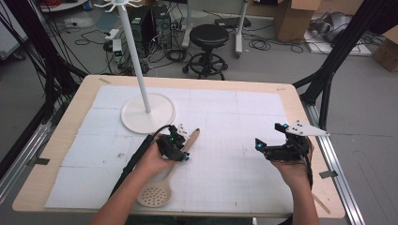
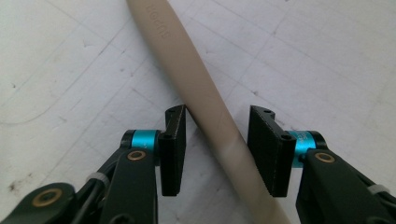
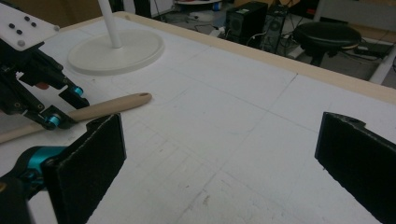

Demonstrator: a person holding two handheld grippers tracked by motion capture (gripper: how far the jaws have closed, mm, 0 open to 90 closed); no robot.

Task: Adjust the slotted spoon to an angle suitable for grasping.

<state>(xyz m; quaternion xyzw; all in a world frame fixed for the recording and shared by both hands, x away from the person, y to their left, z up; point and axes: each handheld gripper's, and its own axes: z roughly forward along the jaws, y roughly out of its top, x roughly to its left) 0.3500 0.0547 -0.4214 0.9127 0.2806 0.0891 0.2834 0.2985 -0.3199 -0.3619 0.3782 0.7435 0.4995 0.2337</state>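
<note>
A beige slotted spoon [image 1: 155, 194] lies on the white mat, its long handle [image 2: 196, 79] pointing away toward the far side. My left gripper [image 1: 180, 150] is down over the handle's middle, one jaw on each side [image 2: 217, 116]. A thin gap shows between the pads and the handle, so it is open. My right gripper [image 1: 270, 136] hovers over the mat's right part, jaws wide apart [image 3: 224, 140] with nothing between them. In the right gripper view the left gripper [image 3: 56, 107] sits at far left over the handle [image 3: 116, 105].
A white stand with a round base [image 1: 148, 114] and a tall pole stands at the mat's far left, just beyond the spoon's handle tip. The wooden table edge [image 1: 300, 101] borders the mat. A black stool [image 1: 209, 35] and cables are on the floor behind.
</note>
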